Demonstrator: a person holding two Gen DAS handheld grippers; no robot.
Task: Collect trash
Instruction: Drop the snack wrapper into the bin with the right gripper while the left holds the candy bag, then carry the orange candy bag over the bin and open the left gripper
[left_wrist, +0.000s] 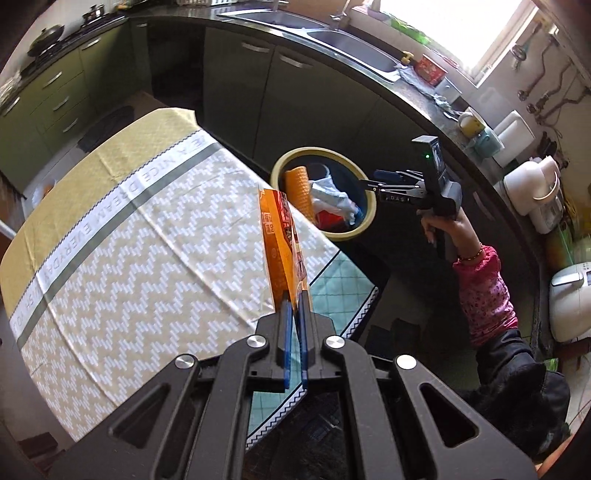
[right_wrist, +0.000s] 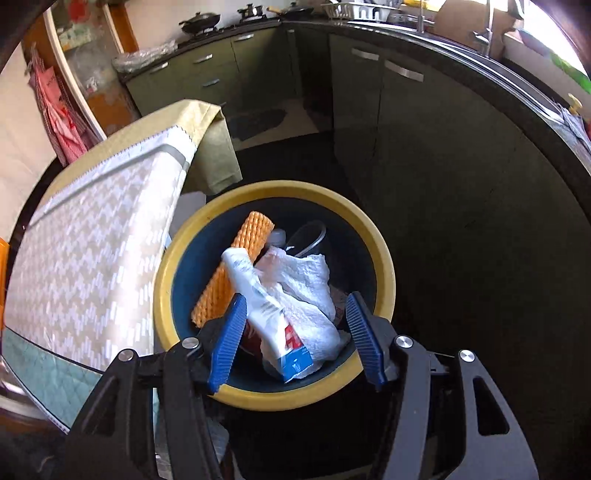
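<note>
Left hand-held gripper pinches orange packet by its bottom edge, upright over bench, ready for bin. Right hand-held gripper hangs over bin, jaws apart, empty.

The left tongs are clamped on the lower edge of an orange carton, which stands upright over the counter and its zigzag-patterned cloth. Beyond the carton a yellow-rimmed bin sits beside the counter, holding an orange mesh roll and crumpled white paper. The right tongs hover over the bin's far rim, fingers apart with nothing between them, held by a hand in a pink sleeve.
</note>
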